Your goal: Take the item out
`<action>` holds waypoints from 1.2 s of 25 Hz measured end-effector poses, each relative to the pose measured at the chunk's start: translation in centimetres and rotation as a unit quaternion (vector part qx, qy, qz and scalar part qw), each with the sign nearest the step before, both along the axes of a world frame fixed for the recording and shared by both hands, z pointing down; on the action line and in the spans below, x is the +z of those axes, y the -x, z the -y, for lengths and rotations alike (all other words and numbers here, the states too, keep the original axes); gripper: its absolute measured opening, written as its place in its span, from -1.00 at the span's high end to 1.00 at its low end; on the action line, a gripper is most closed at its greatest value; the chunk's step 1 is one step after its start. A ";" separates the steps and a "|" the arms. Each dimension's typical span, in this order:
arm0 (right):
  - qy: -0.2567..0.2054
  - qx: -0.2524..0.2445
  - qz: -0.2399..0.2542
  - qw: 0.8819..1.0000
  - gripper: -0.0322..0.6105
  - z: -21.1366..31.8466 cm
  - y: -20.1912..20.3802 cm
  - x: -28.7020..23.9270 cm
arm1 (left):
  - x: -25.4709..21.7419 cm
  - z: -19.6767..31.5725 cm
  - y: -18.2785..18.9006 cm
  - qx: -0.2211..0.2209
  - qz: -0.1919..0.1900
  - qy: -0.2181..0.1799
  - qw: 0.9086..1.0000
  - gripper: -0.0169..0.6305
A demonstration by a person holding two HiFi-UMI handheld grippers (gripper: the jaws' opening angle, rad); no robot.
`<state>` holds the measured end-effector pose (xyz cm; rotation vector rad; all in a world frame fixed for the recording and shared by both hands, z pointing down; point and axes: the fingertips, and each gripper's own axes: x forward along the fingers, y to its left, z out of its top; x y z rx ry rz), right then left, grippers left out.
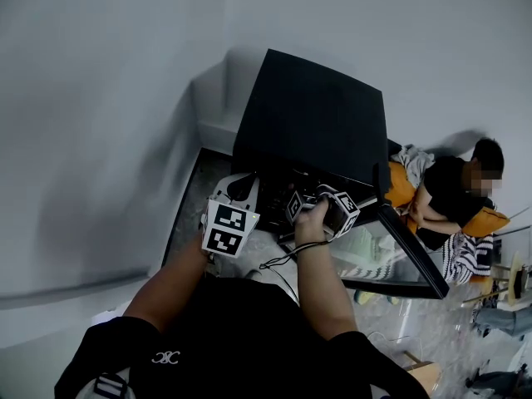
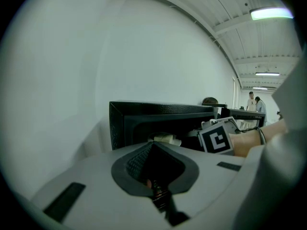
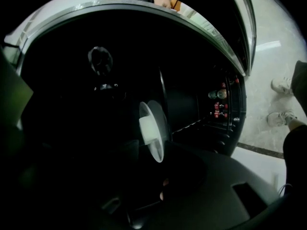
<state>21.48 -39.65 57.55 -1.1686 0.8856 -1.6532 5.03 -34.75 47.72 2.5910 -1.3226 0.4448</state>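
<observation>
Right gripper (image 3: pixel 154 145) reaches into the dark black cabinet (image 1: pixel 316 115), its fingers grasping a white spool (image 3: pixel 152 128) that stands on edge inside; the cabinet's glass door (image 1: pixel 411 260) hangs open to the right; left gripper (image 2: pixel 153 147) is held outside, just before the cabinet's front, fingers clenched on nothing; a person (image 1: pixel 453 194) sits on the floor beyond.

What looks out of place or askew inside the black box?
Nothing spilled or broken shows. The one odd thing is the white spool, which stands on edge, tilted, in the right tongs inside the dark box, whose door stands open. The rest of the inside is too dark to judge.
</observation>
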 end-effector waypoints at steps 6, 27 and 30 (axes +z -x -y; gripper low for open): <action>0.012 -0.009 -0.016 1.000 0.39 0.5 0.1 0.1 | 0.2 0.2 0.2 -0.002 -0.001 0.002 1.000 0.95; 0.060 -0.049 -0.029 0.997 0.82 0.5 0.6 1.3 | 0.4 1.1 0.4 -0.002 -0.001 0.008 1.000 0.95; 0.057 -0.056 -0.040 0.996 0.82 -0.4 0.5 1.5 | 0.5 1.0 0.0 0.002 0.000 0.009 1.000 0.95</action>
